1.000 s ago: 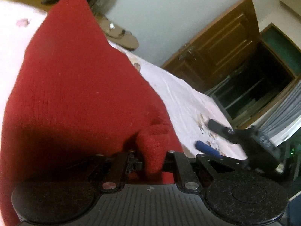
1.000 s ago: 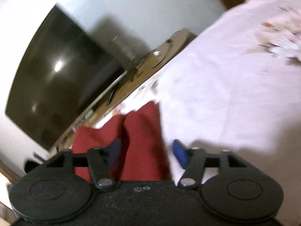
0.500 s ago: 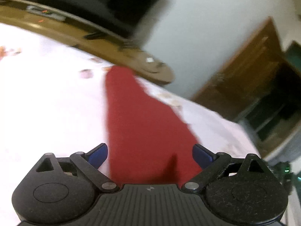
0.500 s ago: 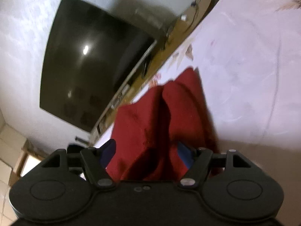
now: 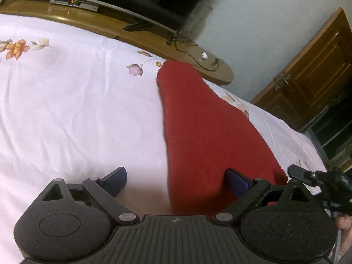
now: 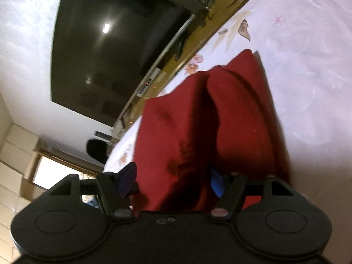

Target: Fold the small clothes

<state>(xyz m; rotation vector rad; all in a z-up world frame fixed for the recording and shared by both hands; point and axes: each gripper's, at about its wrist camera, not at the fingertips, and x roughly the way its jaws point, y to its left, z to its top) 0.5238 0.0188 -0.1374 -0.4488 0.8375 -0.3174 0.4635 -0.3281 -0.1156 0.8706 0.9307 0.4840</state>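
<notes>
A red knitted garment point(image 5: 204, 121) lies folded in a long strip on the white flowered bedsheet point(image 5: 77, 110). My left gripper point(image 5: 176, 180) is open just above the sheet, its near end of the garment between the blue fingertips point(image 5: 238, 179) without touching them. In the right wrist view the same garment point(image 6: 220, 121) shows two folded layers with a crease down the middle. My right gripper point(image 6: 173, 179) is open, with the garment's near edge lying between the jaws. The other gripper point(image 5: 323, 182) shows at the right edge of the left wrist view.
A wooden TV bench point(image 5: 154, 39) with cables and a set-top box point(image 5: 72, 3) runs along the bed's far edge, under a dark TV point(image 6: 114, 50). A wooden wardrobe point(image 5: 308, 77) stands at the right.
My left gripper let go of the red garment and opened; the garment dropped from hanging in front of the camera to lying flat. My right gripper moved closer over the garment's near edge.
</notes>
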